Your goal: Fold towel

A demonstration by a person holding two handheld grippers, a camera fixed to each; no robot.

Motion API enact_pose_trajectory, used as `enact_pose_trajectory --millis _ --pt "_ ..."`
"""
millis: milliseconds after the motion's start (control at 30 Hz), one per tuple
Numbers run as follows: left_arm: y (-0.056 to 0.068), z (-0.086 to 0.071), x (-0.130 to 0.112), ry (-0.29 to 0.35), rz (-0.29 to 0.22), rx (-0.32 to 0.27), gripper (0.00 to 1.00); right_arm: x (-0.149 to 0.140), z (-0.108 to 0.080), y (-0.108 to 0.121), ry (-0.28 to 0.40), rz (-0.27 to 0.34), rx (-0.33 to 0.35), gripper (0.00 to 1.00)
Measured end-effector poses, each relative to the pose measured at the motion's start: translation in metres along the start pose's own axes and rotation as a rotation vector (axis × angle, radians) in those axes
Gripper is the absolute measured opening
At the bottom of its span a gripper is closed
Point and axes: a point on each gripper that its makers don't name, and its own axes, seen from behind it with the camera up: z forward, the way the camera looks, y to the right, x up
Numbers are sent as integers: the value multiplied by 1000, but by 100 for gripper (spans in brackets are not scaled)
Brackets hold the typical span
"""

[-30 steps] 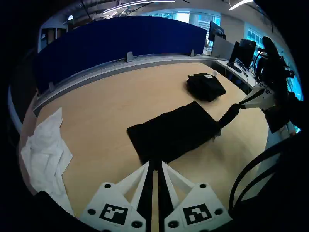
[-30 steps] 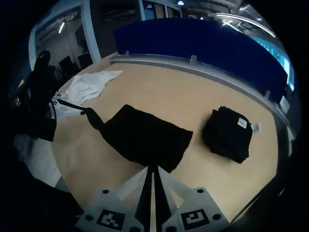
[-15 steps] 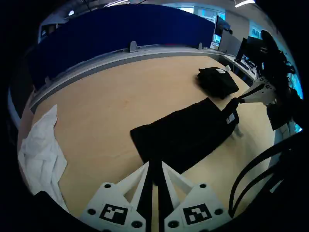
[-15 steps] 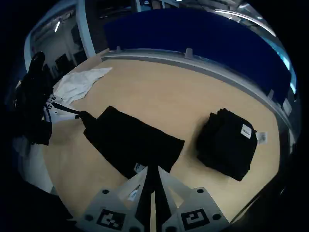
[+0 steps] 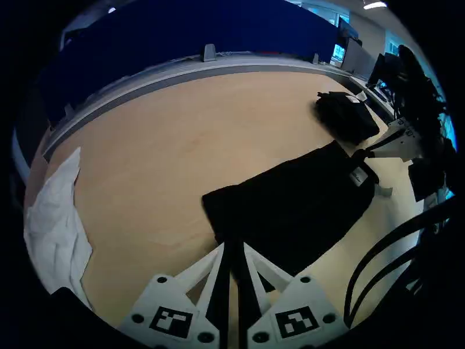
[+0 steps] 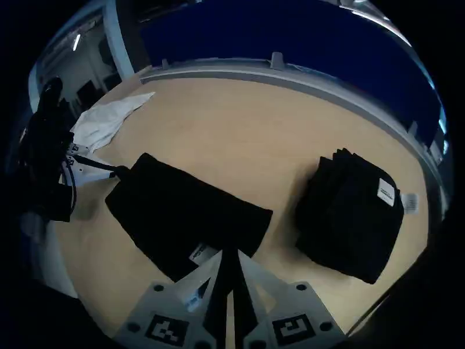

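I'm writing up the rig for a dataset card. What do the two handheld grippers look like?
Both match: the left gripper and right gripper have white, wedge-shaped fingers with black inner pads, tapering to narrow tips. Each finger base carries a square black-and-white marker flanked by small round black holes.

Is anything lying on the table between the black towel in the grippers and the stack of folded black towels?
Nothing visible: only bare table separates the towel from the stack. The white cloth lies off the towel's other end.
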Motion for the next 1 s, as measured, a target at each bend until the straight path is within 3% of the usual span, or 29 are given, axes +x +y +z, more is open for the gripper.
enact_pose_trajectory --millis 267,667,1000 --pt "-6 12 -4 -16 16 42 10 -2 10 2 0 6 -2 5" --pt "-15 17 3 -2 -21 76 16 0 19 6 12 25 -17 7" --pt "-24 12 5 8 -52 93 59 3 17 14 34 19 -52 41"
